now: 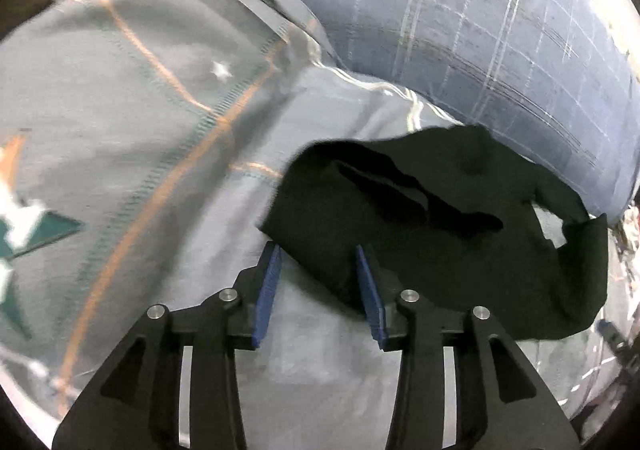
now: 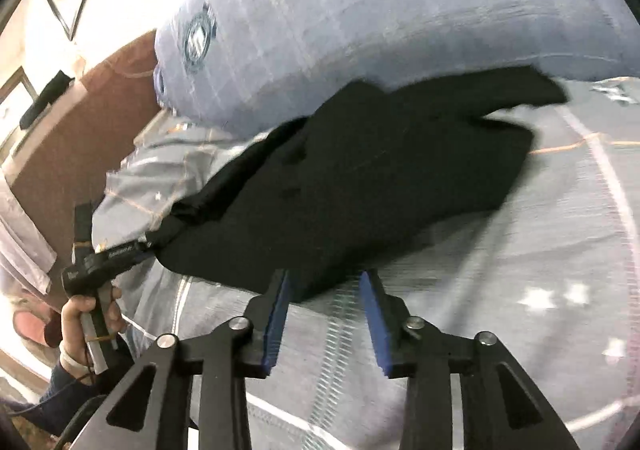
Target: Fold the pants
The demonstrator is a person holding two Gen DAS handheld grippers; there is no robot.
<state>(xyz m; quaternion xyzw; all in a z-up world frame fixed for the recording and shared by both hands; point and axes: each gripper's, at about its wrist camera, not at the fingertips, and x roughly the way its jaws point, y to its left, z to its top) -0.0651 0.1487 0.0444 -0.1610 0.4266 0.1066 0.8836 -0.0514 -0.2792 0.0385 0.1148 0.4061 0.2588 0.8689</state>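
Note:
The black pants (image 1: 440, 217) lie bunched and partly folded on a grey patterned bedspread (image 1: 132, 137), against a blue checked pillow. My left gripper (image 1: 320, 254) is open, its blue pads either side of the pants' near corner, nothing held. In the right wrist view the pants (image 2: 360, 185) lie across the middle. My right gripper (image 2: 326, 282) is open at their near edge, empty. The left gripper (image 2: 108, 254) shows there too, at the pants' left end, held by a hand.
A large blue checked pillow (image 1: 460, 21) (image 2: 380, 9) lies behind the pants. The grey bedspread (image 2: 520, 290) has orange lines and white stars. A brown headboard or wall panel (image 2: 80, 137) stands at the left in the right wrist view.

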